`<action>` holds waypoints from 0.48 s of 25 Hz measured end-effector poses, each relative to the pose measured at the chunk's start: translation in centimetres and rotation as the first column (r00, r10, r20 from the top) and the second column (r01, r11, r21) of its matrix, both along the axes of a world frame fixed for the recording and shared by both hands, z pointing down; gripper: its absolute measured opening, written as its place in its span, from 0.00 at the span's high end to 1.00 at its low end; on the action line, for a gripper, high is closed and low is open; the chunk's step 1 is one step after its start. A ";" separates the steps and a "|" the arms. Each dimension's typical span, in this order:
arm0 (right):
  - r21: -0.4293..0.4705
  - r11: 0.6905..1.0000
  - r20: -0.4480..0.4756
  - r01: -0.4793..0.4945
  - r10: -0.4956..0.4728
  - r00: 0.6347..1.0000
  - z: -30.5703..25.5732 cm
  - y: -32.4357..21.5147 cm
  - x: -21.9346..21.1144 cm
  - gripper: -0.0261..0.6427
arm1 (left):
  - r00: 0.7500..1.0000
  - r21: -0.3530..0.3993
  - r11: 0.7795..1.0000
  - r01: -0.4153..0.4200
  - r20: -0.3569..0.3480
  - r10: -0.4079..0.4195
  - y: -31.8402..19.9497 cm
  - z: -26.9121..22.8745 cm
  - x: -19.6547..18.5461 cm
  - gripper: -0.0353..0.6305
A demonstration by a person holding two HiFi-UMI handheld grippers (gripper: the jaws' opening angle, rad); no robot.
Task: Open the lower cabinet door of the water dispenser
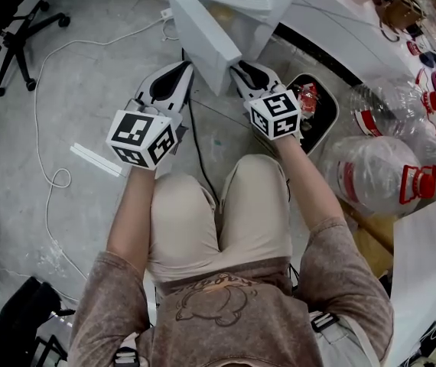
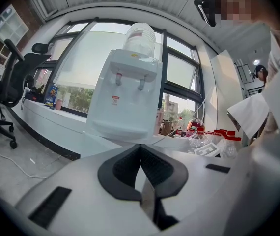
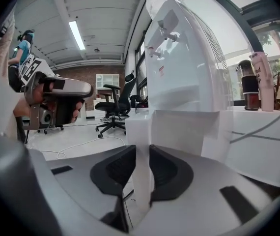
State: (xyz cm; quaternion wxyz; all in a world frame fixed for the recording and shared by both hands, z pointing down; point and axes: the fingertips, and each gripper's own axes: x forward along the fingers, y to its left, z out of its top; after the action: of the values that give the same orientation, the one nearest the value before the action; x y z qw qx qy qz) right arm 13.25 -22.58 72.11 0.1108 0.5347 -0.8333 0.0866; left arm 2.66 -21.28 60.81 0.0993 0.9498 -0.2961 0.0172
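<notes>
The white water dispenser [image 2: 125, 97] stands against the window ledge with a clear bottle [image 2: 140, 38] on top. Its lower cabinet door [image 1: 203, 33] is swung out towards me as a white panel. In the right gripper view the door's thin edge [image 3: 142, 132] fills the gap between the dark pads, so my right gripper [image 3: 142, 156] is shut on it. From above, the right gripper [image 1: 242, 71] sits at the panel's right side. My left gripper [image 1: 176, 71] hangs to the panel's left, apart from it. Its tips [image 2: 140, 145] meet with nothing between them.
A black office chair [image 1: 19, 37] stands at the far left, and a white cable [image 1: 50, 174] loops over the grey floor. Several empty water jugs [image 1: 379, 170] and a black tray [image 1: 317, 109] lie at the right. Two flasks [image 3: 250, 85] stand on the ledge.
</notes>
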 end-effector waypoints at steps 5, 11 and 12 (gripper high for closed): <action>0.008 0.999 -0.011 0.043 -0.043 0.999 -0.3 0.4 -1.6 0.85 | 1.000 0.005 1.000 0.007 -0.004 -0.007 0.2 -0.1 -0.4 0.92; 0.005 0.994 0.010 0.108 -0.108 0.994 -0.2 0.7 -4.0 0.90 | 0.999 0.005 0.999 0.033 -0.011 -0.033 0.1 -0.4 -1.7 0.92; 0.004 0.993 0.013 0.119 -0.119 0.993 -0.2 0.7 -4.4 0.90 | 0.999 0.005 0.999 0.039 -0.011 -0.039 0.0 -0.5 -2.0 0.92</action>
State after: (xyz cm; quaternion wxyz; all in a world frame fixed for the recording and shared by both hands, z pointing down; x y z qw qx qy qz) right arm 8.85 -21.90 71.88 0.1094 0.4835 -0.8646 0.0823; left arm 0.68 -21.27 60.33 0.0988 0.9443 -0.3139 0.0091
